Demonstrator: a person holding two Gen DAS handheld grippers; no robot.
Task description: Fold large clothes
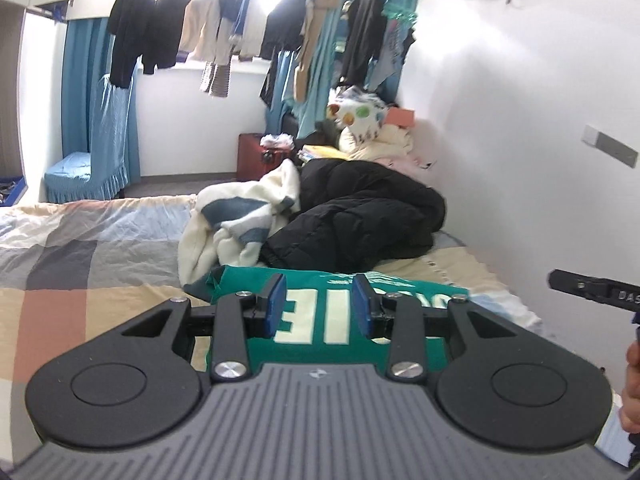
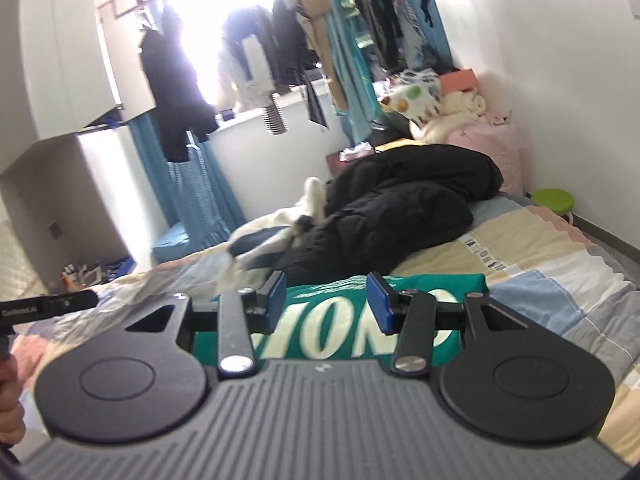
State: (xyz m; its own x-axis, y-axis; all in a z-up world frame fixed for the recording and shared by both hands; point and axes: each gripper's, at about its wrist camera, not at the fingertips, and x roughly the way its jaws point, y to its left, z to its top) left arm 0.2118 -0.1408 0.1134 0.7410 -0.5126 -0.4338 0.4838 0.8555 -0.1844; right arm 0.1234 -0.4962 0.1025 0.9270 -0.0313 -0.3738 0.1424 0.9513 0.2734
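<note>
Left wrist view, left to right: patchwork bedsheet [image 1: 80,248] fills the left half; cream striped sweater [image 1: 236,224] sits centre, touching the black puffer jacket [image 1: 360,208] to its right.

Green jersey [image 1: 320,320], looking folded, lies flat at lower centre, just in front of that pile. Left gripper [image 1: 320,306] hangs above it, jaws part open, nothing between the pads. Part of the other tool [image 1: 592,286] pokes in at the right edge.

Right wrist view: right gripper [image 2: 327,304] is also part open and empty, over the jersey's lettering. Jacket is upper right of centre; green stool [image 2: 554,200] at far right, by the wall.

Likely step: jersey done, next garment to be pulled from the pile.

Risks:
- Sweater and jacket overlap. Grabbing one probably drags the other, and the tangle could sweep across the jersey and undo the fold.
- Jacket looks bulky and slick. A shallow pinch may slip.
- Jersey sits just beside the pile, so there's little free sheet to spread a big garment. It probably needs moving first.
- Right wrist view is blurred. Aim there is uncertain.
</note>
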